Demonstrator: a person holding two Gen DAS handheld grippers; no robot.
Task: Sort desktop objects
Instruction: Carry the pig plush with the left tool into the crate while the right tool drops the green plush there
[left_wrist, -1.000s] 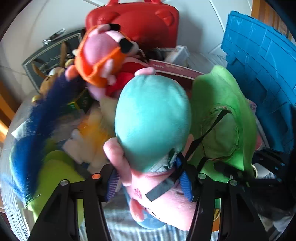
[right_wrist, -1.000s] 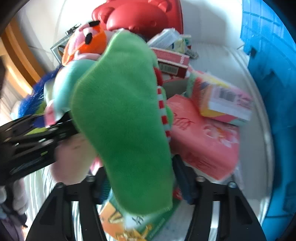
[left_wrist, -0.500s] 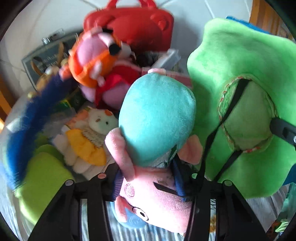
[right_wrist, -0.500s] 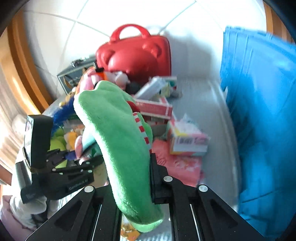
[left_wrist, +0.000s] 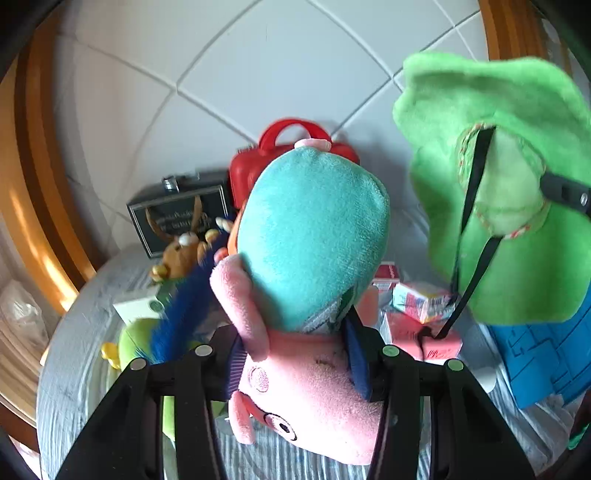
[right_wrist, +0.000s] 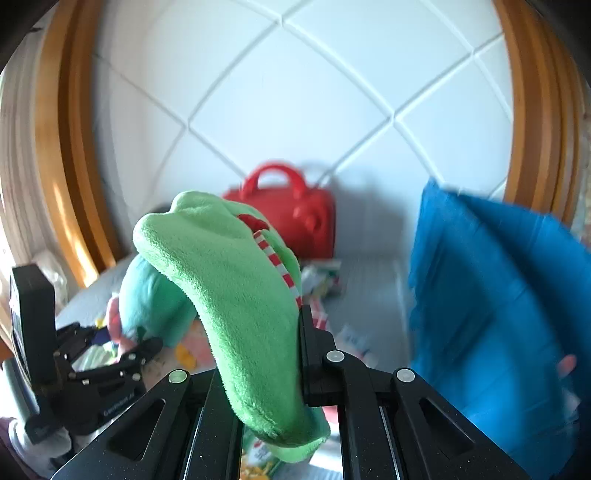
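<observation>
My left gripper (left_wrist: 299, 354) is shut on a pink pig plush in a teal dress (left_wrist: 314, 236), its blue pads pressing the toy's neck, and holds it up above the table. In the right wrist view the right gripper (right_wrist: 258, 354) is shut on a floppy green plush with a red-and-white striped trim (right_wrist: 221, 273). That green plush (left_wrist: 517, 229) hangs at the right of the left wrist view, with a black strap across it. Seen from the right wrist, the left gripper (right_wrist: 122, 354) and its pig plush (right_wrist: 151, 295) sit low on the left.
On the grey tablecloth (left_wrist: 74, 354) below lie a red carry case (left_wrist: 291, 147), a dark framed box (left_wrist: 177, 214), a brown reindeer toy (left_wrist: 181, 254), a blue fuzzy toy (left_wrist: 181, 314), a lime plush (left_wrist: 136, 336) and pink packets (left_wrist: 424, 295). A blue crate (right_wrist: 491, 295) stands at the right; a tiled wall behind.
Both grippers have risen from the pile, each carrying its plush, and now look more toward the wall. The right jaws closed tightly on the green plush.
</observation>
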